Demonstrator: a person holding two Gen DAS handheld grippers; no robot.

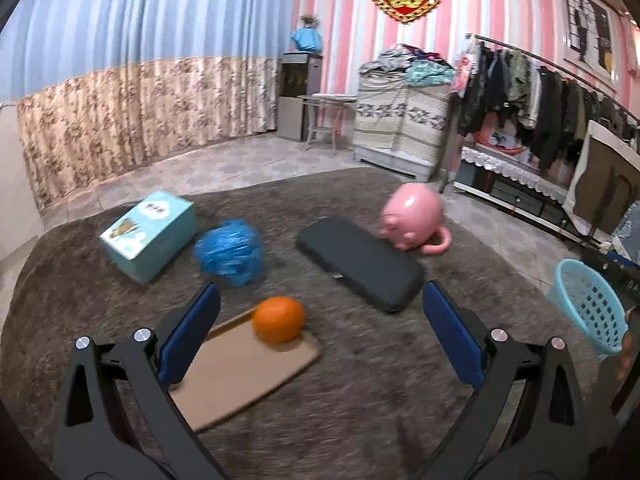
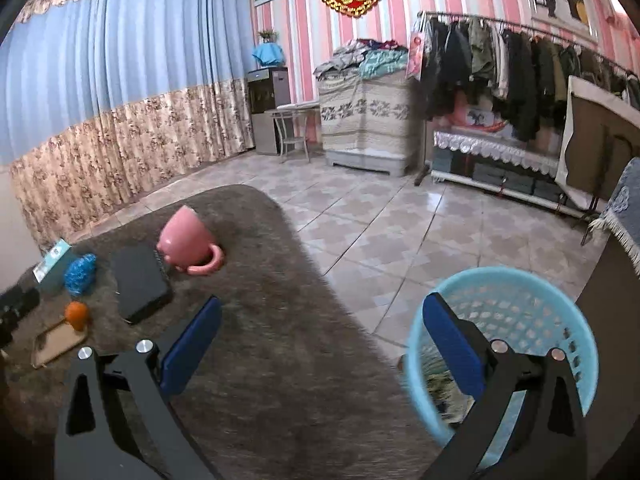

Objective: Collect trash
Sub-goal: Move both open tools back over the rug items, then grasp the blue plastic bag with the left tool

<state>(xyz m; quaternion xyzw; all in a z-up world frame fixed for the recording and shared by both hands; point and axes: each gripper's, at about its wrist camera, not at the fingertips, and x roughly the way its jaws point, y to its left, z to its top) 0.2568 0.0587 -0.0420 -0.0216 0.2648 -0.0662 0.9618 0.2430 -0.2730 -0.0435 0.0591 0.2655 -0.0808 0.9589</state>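
Pink-striped walls ring a brown rug [image 1: 340, 380]. From the left wrist, the left gripper [image 1: 320, 332] hangs with jaws wide apart, empty; beyond it, beside a teal box [image 1: 148, 232], sits a crumpled blue plastic bag [image 1: 229, 251], probably light, soft and crackly, best pinched across its bunched middle. From the right wrist, the right gripper [image 2: 320, 344] gapes empty by the blue basket [image 2: 520, 292], well apart from the bag.
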